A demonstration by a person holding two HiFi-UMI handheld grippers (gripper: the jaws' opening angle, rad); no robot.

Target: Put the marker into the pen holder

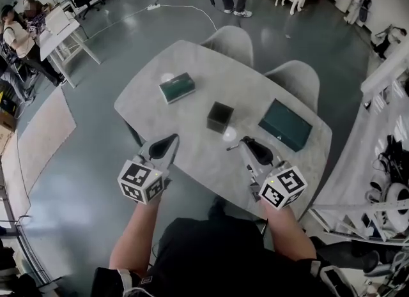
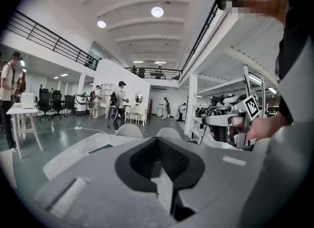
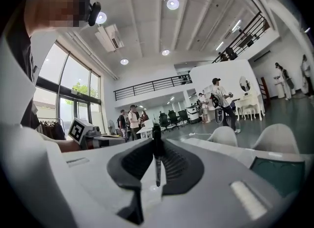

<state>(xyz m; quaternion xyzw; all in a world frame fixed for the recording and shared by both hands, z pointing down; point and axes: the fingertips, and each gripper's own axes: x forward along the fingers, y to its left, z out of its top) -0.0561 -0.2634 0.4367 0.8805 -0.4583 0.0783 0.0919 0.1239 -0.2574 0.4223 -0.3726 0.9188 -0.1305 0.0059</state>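
- right gripper (image 1: 246,144) is pinching the marker (image 3: 156,161). In the right gripper view it stands upright across the pads, with the dark cap end poking out above them
- from the head view, one end of the marker sticks out to the left of the jaw tips. It's over the table (image 1: 192,123), on the near side of the pen holder (image 1: 220,116) and a bit to its right, not touching it
- left gripper (image 1: 167,144) hangs over the near-left edge with its jaws a little apart and nothing in them
- my worry: the marker is held crosswise, so it has to be tipped end-down over the opening. A sloppy tilt could catch the rim
- the holder is a small dark cube that looks light and nothing is bracing it, so a knock could slide it or tip it over
- the grip looks thin, so the marker might twist in the pads
- letting go too high could bounce it out toward the teal case (image 1: 285,124)
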